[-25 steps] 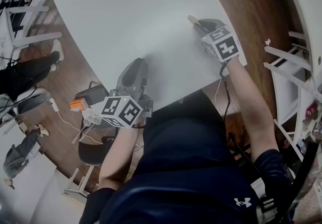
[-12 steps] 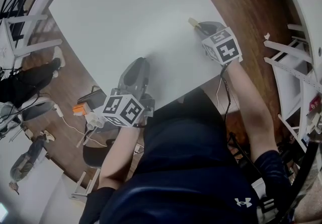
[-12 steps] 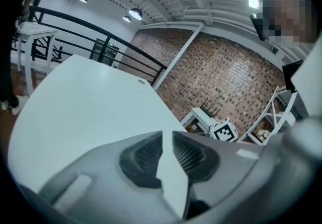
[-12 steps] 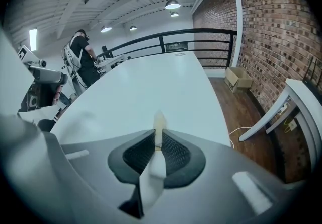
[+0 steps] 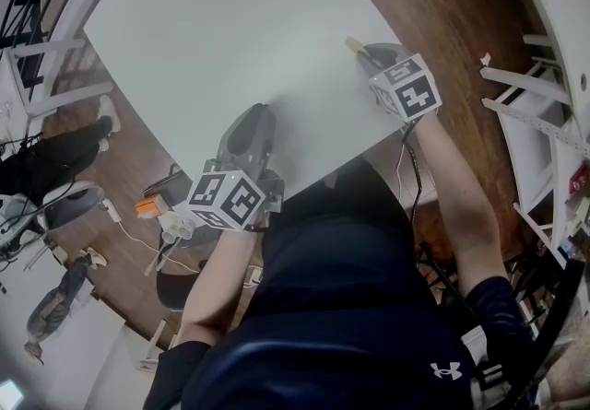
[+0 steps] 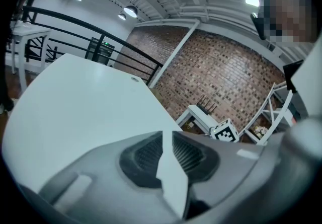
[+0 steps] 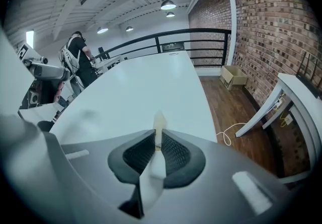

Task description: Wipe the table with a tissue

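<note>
1. Right gripper (image 7: 158,138): jaws clenched on the tissue (image 7: 160,121). A small cream tip pokes out past the pads and a pale tail runs back between them.
2. Location: the tissue sits at the near right part of the table (image 5: 230,21), close to its right edge. Whether the tip presses on the surface cannot be told.
3. Left gripper (image 6: 166,137): jaws closed together, lying over the table's near edge, well apart from the tissue. A pale sliver shows in the slit, and whether it is paper or the table seen through the gap cannot be told. Nothing sticks out past the tips.
4. Handling, as a judgement: the tissue looks light, soft and limp. It will likely fold or bunch under the pads and could tear if you drag hard.
5. Grip: only a little is exposed, so the jaw tips may scrape the table before the paper does. Holding it further back would leave more free to wipe.
6. The smooth tabletop should let it slide easily, so light pressure and a low angle should do.
</note>
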Demonstrator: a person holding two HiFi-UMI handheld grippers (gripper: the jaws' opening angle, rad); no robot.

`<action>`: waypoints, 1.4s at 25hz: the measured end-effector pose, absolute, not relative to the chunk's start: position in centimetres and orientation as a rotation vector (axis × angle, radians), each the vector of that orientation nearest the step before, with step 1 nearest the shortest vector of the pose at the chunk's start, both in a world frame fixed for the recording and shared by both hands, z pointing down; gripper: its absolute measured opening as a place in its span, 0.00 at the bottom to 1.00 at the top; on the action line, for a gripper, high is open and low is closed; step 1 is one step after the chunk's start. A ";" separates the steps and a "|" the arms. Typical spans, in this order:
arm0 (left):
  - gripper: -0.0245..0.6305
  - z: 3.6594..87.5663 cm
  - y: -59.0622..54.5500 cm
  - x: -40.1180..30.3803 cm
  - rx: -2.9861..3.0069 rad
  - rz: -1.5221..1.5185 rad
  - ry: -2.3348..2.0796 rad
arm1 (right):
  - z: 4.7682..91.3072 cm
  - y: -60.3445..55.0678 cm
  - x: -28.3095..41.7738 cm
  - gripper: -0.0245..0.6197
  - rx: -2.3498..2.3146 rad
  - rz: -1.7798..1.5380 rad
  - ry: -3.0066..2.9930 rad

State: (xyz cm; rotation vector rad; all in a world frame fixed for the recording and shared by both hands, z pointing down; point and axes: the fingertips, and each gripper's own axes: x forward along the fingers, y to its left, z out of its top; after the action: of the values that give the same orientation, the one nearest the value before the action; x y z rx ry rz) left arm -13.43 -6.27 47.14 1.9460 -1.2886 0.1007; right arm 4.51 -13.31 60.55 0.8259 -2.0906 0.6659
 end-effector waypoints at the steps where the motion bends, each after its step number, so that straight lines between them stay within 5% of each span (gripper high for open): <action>1: 0.13 47.1 -6.3 -13.2 1.950 0.103 -1.285 | 60.6 -13.2 4.8 0.10 0.829 0.666 -2.088; 35: 0.13 47.4 -6.3 -6.6 2.017 0.163 -1.175 | 60.2 -9.6 13.1 0.10 0.972 0.731 -2.027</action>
State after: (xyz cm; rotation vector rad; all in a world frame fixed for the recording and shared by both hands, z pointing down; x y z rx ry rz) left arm -6.57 -6.33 47.40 2.0174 -1.1749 0.1632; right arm 13.12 -9.58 60.22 0.9718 -2.0265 0.7305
